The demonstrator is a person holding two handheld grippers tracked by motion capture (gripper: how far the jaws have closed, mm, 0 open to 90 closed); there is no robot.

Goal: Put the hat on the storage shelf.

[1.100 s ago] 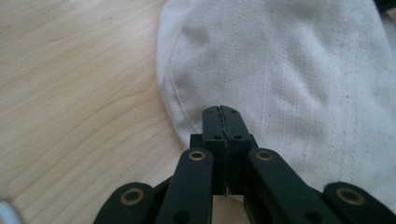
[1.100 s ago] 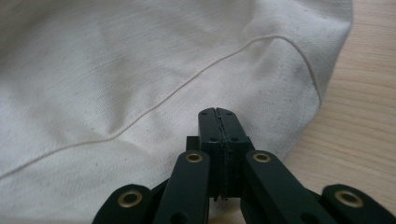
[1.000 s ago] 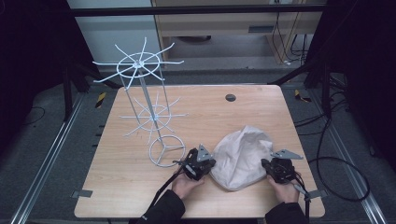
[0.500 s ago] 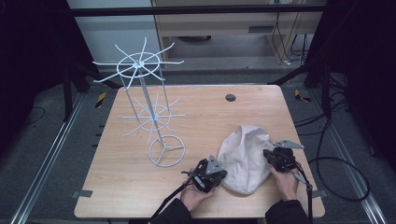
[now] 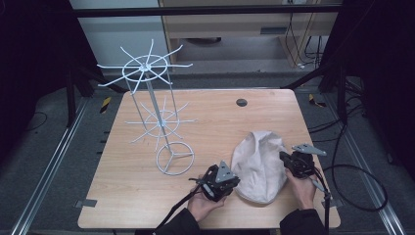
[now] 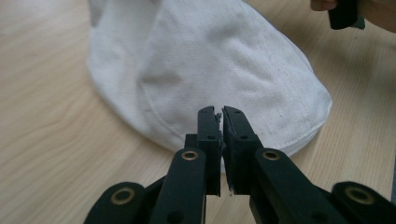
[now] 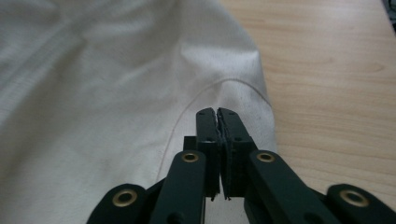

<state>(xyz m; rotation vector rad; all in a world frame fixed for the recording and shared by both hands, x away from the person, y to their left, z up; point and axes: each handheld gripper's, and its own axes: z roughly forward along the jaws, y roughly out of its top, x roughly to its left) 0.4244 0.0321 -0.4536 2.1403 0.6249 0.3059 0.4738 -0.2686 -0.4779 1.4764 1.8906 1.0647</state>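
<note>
A white cloth cap (image 5: pixel 259 166) lies flat on the wooden table (image 5: pixel 147 196), near its front right. My left gripper (image 5: pixel 234 180) is at the cap's near-left edge. In the left gripper view its jaws are shut, and the left gripper's tips (image 6: pixel 219 112) sit just over the cap's brim (image 6: pixel 154 116) with no cloth bunched between them. My right gripper (image 5: pixel 285 157) is at the cap's right edge. The right gripper's tips (image 7: pixel 217 113) are shut where a raised fold of the cap (image 7: pixel 116 93) runs into them.
A white wire display stand (image 5: pixel 151 112) with two tiers of radiating spokes rises at the table's left, on a round ring base (image 5: pixel 174 158). A small dark disc (image 5: pixel 241 102) lies near the far edge. Cables trail off the table's right side.
The cap was bunched up between the two grippers and now lies spread flat, a little farther right. My left gripper has moved right and nearer the front edge.
</note>
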